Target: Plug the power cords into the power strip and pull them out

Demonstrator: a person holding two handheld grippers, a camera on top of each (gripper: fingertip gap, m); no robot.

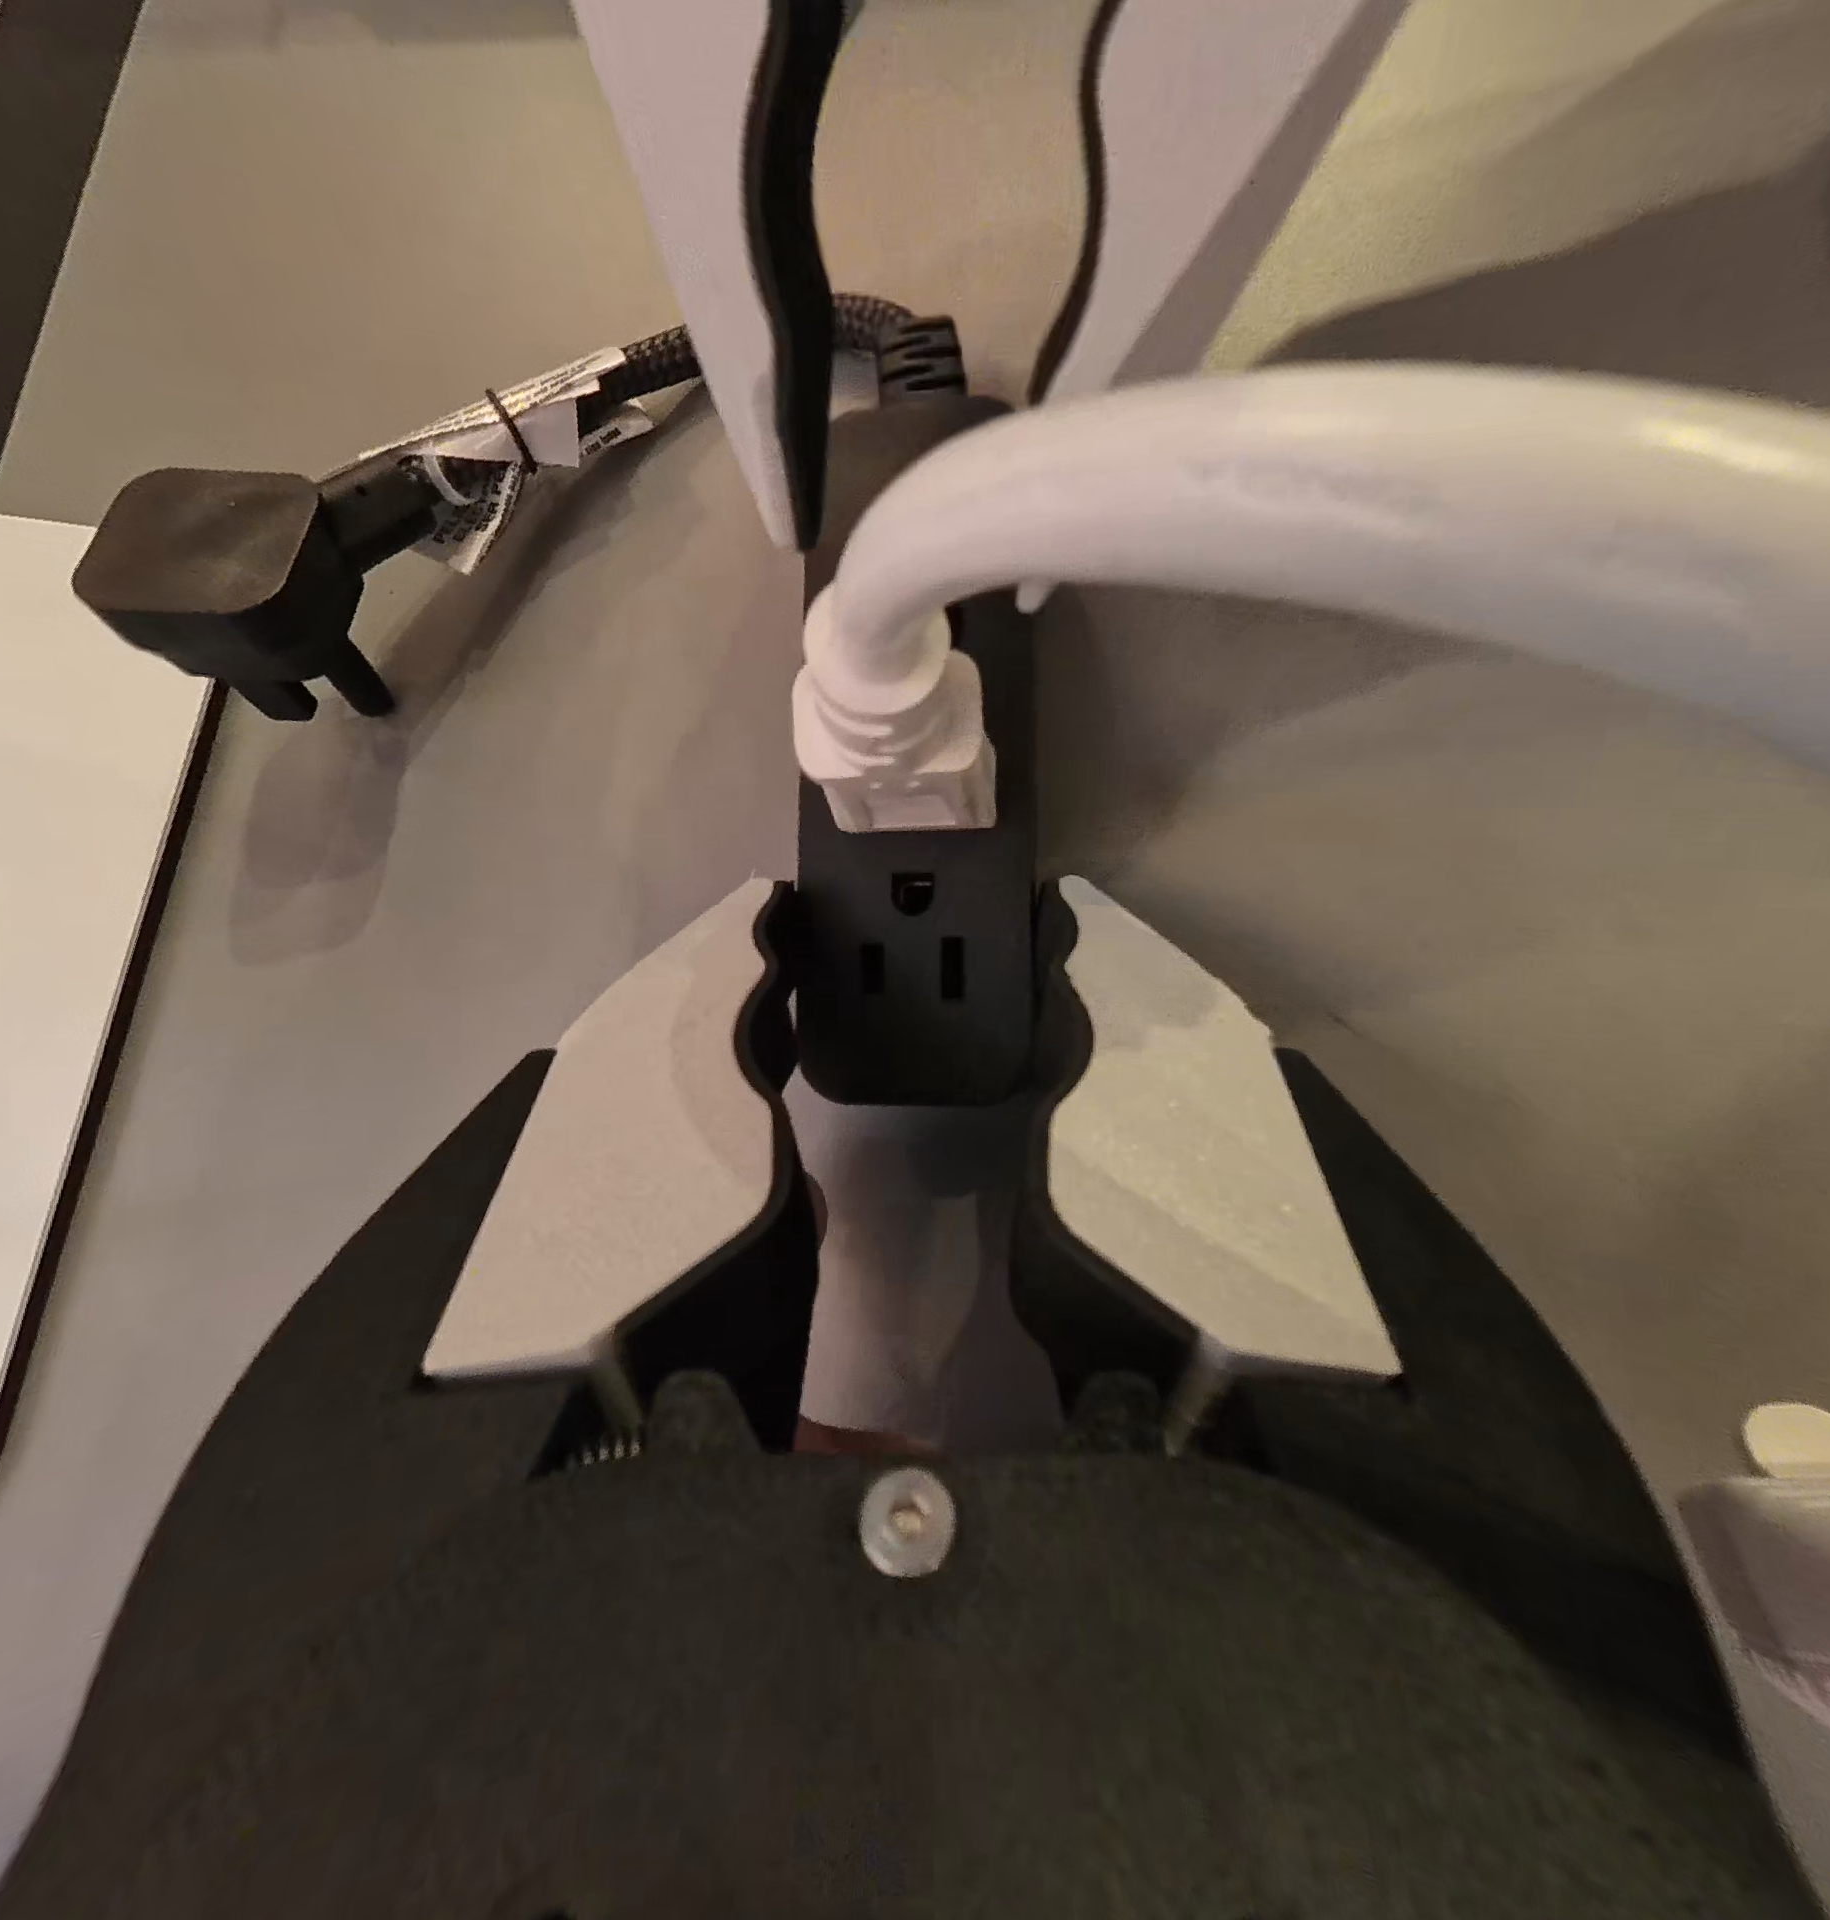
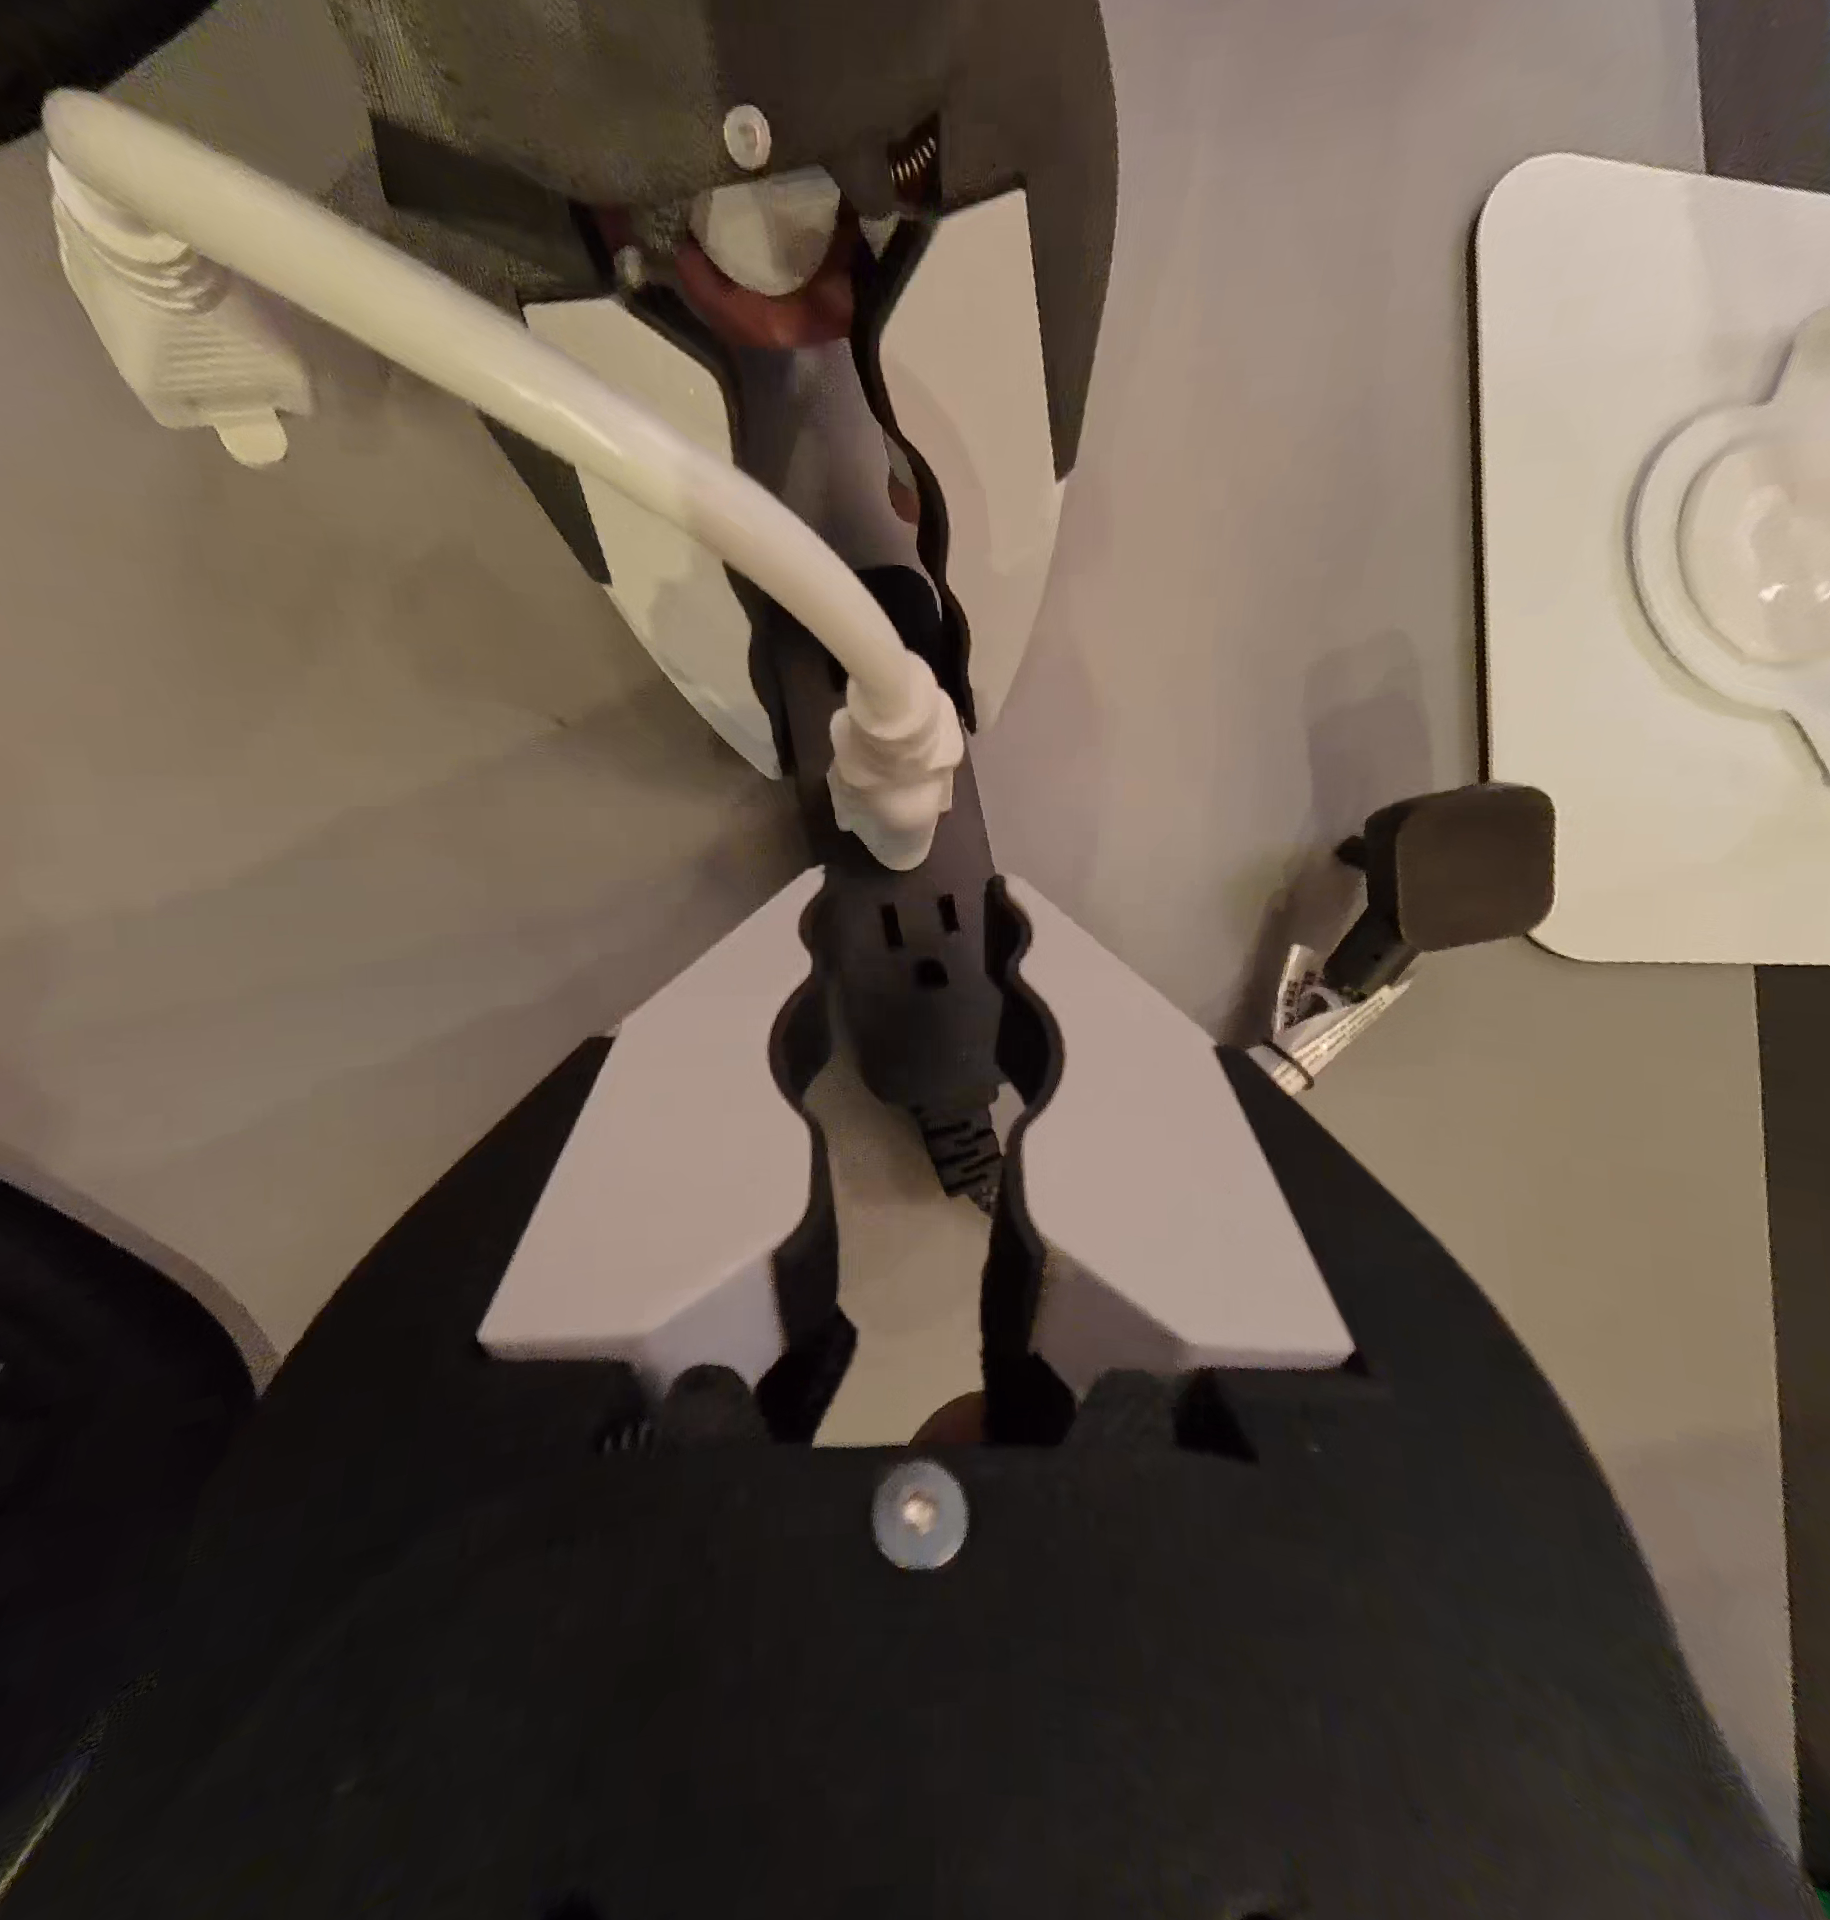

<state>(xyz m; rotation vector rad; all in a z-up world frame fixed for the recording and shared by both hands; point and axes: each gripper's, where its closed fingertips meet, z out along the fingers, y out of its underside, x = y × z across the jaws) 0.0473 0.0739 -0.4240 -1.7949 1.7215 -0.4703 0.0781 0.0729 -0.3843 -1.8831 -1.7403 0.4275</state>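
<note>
Left gripper (image 1: 916,982) is clamped on the near end of the black strip (image 1: 916,997), pads touching both side walls, one free outlet showing between the fingers. Right gripper (image 2: 906,971) pinches the opposite end of the strip (image 2: 906,956), the end where the strip's own ribbed cable exits; its fingers press on both sides there. The two grippers face each other along the strip, and each shows at the top of the other's view.

White plug (image 1: 895,748) is seated in the middle outlet, just past the left fingertips. White cord (image 1: 1410,499) arcs up off it and away to the right in the left view. In the right view the same cord (image 2: 475,343) runs to the far left, ending in a second white plug (image 2: 178,322) that hangs loose, unplugged.

The strip's black braided cable (image 1: 641,358) trails far left in the left view, carrying paper tags, and ends in a black plug (image 1: 215,571) lying on the table with its prongs down, just beside a white mat.

Surface: matte grey table (image 1: 423,260), dim warm light, soft shadows. White mat (image 2: 1576,623) with a dark edge lies flat, with a clear plastic item (image 2: 1773,582) on it. Dark band along the table edge at far right of the right view; no room detail readable beyond it.
</note>
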